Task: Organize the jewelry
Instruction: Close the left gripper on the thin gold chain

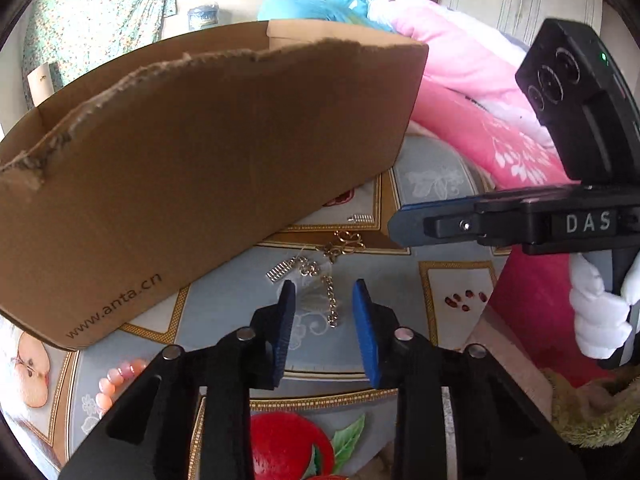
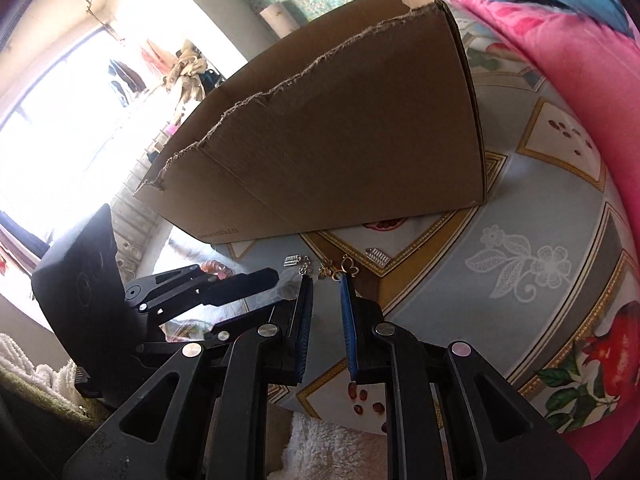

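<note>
A gold chain [image 1: 331,302] lies on the patterned tablecloth, seemingly on a clear plastic bag. Beyond it are a gold ornament [image 1: 349,239] and two small silver clips [image 1: 279,270] [image 1: 362,218]. My left gripper [image 1: 323,292] hangs just over the chain with its blue pads apart, the chain showing in the gap and untouched. The right gripper [image 1: 400,226] comes in from the right, side-on. In the right wrist view my right gripper [image 2: 325,284] has a narrow gap with nothing in it, and the gold ornament [image 2: 348,268] lies just past its tips. The left gripper [image 2: 264,278] is at its left.
A torn-edged cardboard box [image 1: 200,140] [image 2: 340,140] stands just behind the jewelry. A pink bead bracelet [image 1: 118,380] lies at the left near the box. A pink quilt [image 1: 460,80] is piled at the right. A white-gloved hand [image 1: 600,312] holds the right gripper's handle.
</note>
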`<state>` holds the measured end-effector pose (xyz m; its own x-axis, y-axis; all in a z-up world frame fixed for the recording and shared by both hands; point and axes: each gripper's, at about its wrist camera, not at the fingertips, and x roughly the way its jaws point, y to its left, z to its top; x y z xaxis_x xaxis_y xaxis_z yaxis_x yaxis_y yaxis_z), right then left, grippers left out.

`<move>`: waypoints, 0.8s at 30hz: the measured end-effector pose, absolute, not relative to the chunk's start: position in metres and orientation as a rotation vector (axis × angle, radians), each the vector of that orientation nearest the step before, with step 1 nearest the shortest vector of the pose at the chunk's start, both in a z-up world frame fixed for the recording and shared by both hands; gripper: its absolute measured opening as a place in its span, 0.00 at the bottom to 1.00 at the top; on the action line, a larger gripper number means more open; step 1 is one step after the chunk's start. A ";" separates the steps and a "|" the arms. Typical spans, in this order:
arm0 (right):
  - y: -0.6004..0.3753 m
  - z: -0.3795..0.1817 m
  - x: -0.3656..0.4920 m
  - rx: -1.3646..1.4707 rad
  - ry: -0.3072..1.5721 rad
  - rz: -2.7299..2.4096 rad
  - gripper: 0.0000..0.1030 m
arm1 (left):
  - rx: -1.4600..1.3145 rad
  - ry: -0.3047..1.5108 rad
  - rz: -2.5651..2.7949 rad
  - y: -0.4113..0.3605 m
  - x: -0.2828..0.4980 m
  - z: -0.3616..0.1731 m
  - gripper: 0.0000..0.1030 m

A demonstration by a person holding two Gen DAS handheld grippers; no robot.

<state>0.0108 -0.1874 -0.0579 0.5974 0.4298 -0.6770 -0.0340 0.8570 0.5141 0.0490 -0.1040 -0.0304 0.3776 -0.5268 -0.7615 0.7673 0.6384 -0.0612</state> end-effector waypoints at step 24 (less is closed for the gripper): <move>-0.164 -0.055 -0.001 0.409 0.881 0.295 0.20 | 0.284 0.781 -0.809 -0.075 0.045 0.002 0.00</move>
<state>-0.0013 -0.1645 -0.0549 0.6040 0.4121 -0.6821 -0.0813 0.8833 0.4617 0.0449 -0.0750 0.0015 0.4357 -0.5401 -0.7200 0.7382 0.6721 -0.0574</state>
